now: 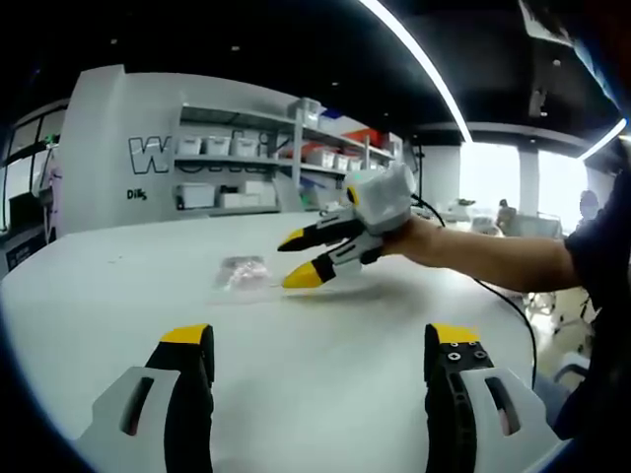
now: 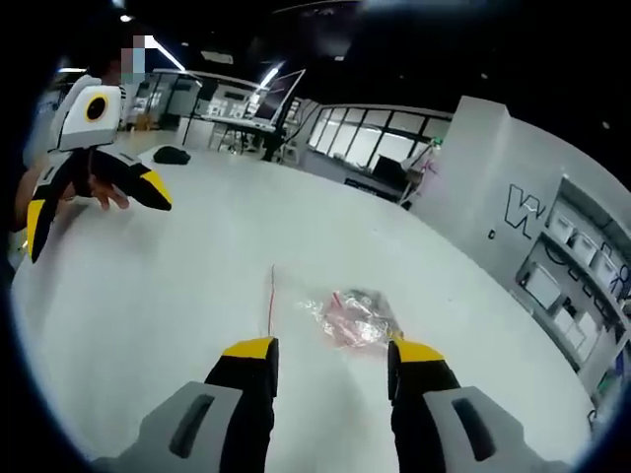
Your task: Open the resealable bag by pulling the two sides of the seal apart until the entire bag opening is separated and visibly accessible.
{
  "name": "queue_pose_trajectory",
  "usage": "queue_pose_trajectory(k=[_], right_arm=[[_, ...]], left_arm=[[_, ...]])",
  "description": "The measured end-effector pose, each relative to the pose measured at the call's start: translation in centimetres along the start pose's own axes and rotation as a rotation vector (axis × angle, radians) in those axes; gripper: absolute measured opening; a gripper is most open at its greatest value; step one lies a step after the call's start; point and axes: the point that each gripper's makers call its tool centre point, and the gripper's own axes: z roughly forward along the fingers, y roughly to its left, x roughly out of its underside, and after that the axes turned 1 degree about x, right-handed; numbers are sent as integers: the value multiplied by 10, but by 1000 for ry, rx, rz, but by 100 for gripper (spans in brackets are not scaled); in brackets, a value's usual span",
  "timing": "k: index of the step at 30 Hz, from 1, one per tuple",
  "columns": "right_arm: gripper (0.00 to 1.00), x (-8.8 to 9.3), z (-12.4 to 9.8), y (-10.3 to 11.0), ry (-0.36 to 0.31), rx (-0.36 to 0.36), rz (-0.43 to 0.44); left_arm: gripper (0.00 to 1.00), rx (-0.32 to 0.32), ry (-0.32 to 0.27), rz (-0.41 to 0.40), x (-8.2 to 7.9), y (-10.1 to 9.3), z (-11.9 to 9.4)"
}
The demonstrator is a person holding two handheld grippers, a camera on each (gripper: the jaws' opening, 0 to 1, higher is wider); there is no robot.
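Task not begun: the small clear plastic resealable bag (image 2: 353,318) lies untouched on the white table (image 2: 197,296), just ahead of the open-jawed, empty right gripper (image 2: 330,350); left gripper (image 1: 320,335) likewise spread, well back.

Bright ceiling light strips (image 1: 434,74) and windows (image 1: 488,175) light the room evenly; the white surface (image 1: 325,345) glares softly. Fisheye bending curves the edges, and everything looks slightly soft, especially far beyond each tool.

Left gripper view: we look low across table (image 1: 325,374) toward shelves (image 1: 246,168), bag (image 1: 242,273) far.
Right gripper view: we look down, bag (image 2: 355,317) near.
Shared: table, bag.
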Motion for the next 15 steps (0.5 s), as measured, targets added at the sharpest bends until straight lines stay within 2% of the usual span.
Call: queue_pose_trajectory(k=[9, 15], right_arm=[[41, 6, 7, -3, 19, 7, -15], [40, 3, 12, 0, 28, 15, -76]], left_arm=[[86, 7, 1, 1, 0, -1, 2], [86, 4, 0, -1, 0, 0, 3]])
